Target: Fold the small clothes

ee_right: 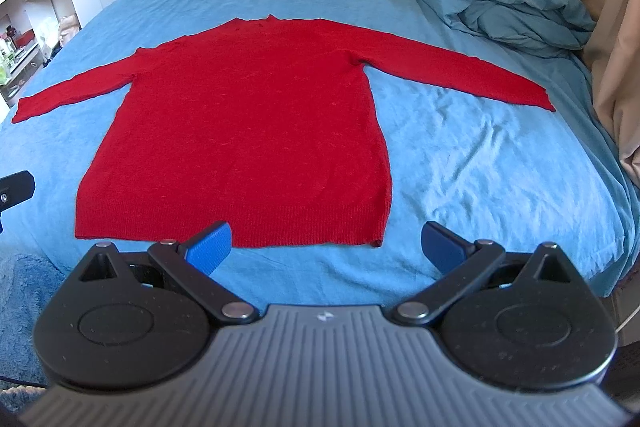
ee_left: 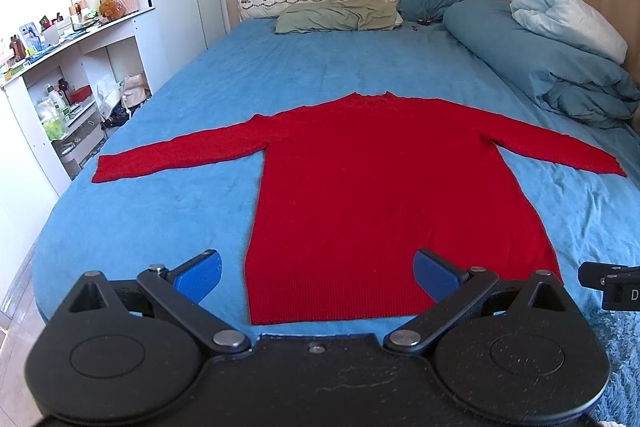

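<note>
A red sweater [ee_left: 360, 187] lies flat on the blue bed sheet [ee_left: 168, 227]. It is spread out all the way, with its bottom edge near and its neck far. One sleeve [ee_left: 176, 155] goes out to the left and the other sleeve [ee_left: 560, 151] goes out to the right. No part is folded over yet, so the folding has not started, and every fold is left to do. The left gripper [ee_left: 318, 277] hangs just above the near edge of the sweater with its two blue fingers wide apart, and it holds nothing. The right gripper [ee_right: 326, 247] hangs by the near right corner of the sweater, also spread wide with nothing in it. Neither one touches the cloth, as far as I can tell. Far away there are pillows [ee_left: 340, 17] and a bunched-up blanket [ee_left: 560, 59] on the right. I think the first step will be to grab a sleeve or a side and bring it over the middle.
</note>
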A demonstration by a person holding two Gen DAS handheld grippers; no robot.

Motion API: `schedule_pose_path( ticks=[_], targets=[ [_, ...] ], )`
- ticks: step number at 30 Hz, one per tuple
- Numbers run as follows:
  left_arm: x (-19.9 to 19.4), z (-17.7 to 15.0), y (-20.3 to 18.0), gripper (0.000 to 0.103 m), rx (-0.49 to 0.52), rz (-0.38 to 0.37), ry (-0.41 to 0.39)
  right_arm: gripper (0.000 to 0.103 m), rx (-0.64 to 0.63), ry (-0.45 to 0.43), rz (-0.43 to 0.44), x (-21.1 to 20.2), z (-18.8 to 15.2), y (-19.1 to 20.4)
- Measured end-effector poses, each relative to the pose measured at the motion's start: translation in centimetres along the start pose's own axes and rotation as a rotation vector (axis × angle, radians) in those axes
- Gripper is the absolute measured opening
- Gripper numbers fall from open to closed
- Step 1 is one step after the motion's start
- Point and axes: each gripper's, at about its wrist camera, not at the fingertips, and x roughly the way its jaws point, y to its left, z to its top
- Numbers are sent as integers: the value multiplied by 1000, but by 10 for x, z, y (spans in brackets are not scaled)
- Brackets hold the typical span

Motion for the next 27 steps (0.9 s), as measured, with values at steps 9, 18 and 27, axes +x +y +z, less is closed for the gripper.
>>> schedule_pose_path(
  ticks=[9, 18, 27],
  targets=[
    [-1, 1, 3, 103, -9, -12, 3, 103, -9, 2, -1, 0, 1, 2],
    [-1, 2, 4, 103, -12, -16, 7, 103, -6, 5, 1, 0, 1, 0],
    [0, 2, 4, 103, -13, -17, 7, 103, -5, 6, 4, -1, 0, 0]
  ],
)
